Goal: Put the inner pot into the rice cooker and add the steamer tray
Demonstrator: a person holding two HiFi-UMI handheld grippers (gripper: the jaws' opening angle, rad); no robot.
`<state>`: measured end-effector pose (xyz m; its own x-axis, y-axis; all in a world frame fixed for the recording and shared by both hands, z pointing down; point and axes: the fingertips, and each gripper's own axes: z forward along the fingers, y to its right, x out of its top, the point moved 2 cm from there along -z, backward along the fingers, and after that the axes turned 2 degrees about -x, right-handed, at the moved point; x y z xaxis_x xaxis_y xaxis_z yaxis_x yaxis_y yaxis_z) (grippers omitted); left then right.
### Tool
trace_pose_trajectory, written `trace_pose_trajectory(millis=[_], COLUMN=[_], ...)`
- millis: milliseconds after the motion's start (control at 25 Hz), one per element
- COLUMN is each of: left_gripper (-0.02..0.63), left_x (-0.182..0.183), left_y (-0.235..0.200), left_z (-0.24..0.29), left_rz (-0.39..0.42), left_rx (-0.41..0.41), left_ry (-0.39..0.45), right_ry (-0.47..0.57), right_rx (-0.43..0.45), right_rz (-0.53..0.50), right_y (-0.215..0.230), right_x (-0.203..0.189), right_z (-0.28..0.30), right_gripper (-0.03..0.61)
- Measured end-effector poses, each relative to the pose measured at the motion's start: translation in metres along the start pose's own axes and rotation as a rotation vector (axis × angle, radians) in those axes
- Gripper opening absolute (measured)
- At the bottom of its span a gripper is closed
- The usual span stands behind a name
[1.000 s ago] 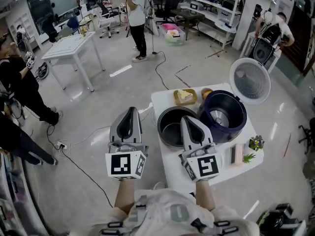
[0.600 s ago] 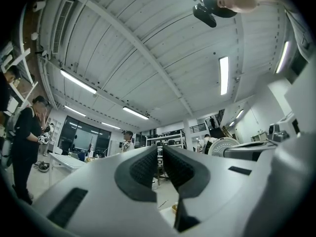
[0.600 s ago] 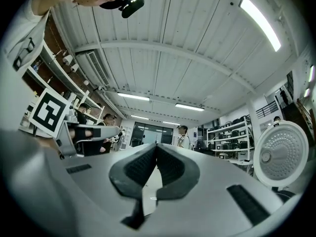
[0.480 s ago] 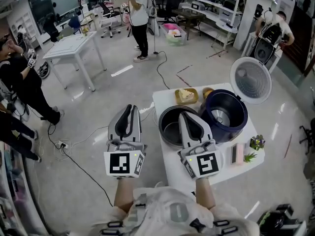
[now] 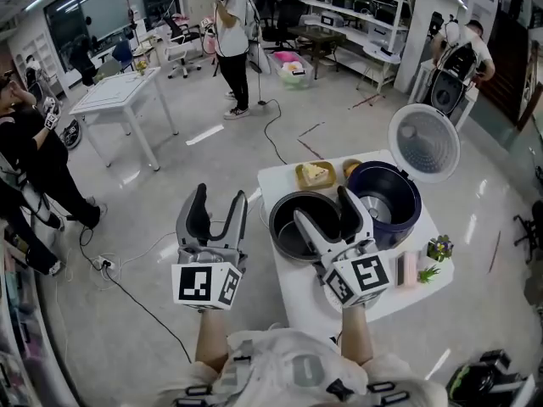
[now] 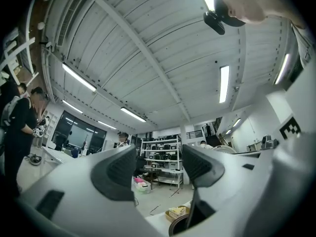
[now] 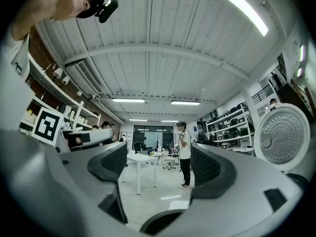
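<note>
Grippers: two, left gripper [image 5: 221, 195] and right gripper [image 5: 322, 206], jaws of both opening wide, nothing between them. One inner pot [image 5: 288, 227] sits just below the right gripper's tips, one rice cooker [image 5: 399, 202] just right of it.

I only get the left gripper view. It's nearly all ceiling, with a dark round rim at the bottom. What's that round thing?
Observer: That's the inner pot. It stands on the white table, not in the cooker.
Child: So where's the cooker?
Observer: The blue cooker stands right next to the pot, on its right in the head view.
Child: What's the other gripper doing?
Observer: The right gripper hangs over the near side of the pot. Its jaws are opening, with nothing held between them.
</note>
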<state>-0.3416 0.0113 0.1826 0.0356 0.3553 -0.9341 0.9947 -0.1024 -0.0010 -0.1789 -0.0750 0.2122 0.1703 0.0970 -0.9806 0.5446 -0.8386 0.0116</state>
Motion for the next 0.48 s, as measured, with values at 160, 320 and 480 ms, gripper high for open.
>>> trace_pose_trajectory(millis=[160, 320, 480], left_gripper=[0.276, 0.276, 0.279], left_x=[-0.005, -0.003, -0.013], left_y=[0.000, -0.003, -0.009], left_z=[0.001, 0.004, 0.011], left_rz=[-0.005, -0.033, -0.054], left_rx=[-0.014, -0.030, -0.056], left_ry=[-0.014, -0.034, -0.041], right_ry=[0.001, -0.006, -0.022], right_rx=[-0.040, -0.068, -0.098], right_rz=[0.009, 0.040, 0.062], right_y=[0.012, 0.018, 0.027], right_x=[0.000, 0.001, -0.010], right_z=[-0.006, -0.010, -0.014], right_gripper=[0.393, 0.393, 0.393])
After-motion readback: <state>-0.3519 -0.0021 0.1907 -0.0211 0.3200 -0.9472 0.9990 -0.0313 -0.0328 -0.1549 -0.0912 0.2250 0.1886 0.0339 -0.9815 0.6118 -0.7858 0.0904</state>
